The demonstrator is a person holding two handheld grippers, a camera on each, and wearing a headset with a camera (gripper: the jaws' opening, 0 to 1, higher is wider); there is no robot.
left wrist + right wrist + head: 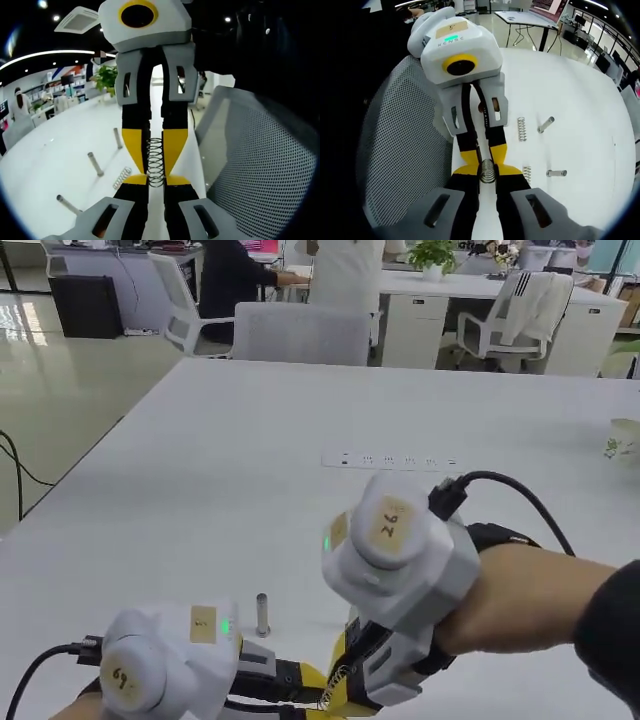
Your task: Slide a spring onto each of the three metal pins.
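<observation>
Now the right gripper (487,174) clamps a spring (155,160) lengthwise, tip to tip with the left gripper (155,186), whose grip I cannot tell. Left gripper view has three pins (95,163) left of the jaws; right gripper view, two loose springs (521,129).

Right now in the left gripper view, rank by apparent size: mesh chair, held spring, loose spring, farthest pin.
1. mesh chair
2. held spring, though it sits nearest the camera
3. loose spring and farthest pin look alike; not ranked
</observation>
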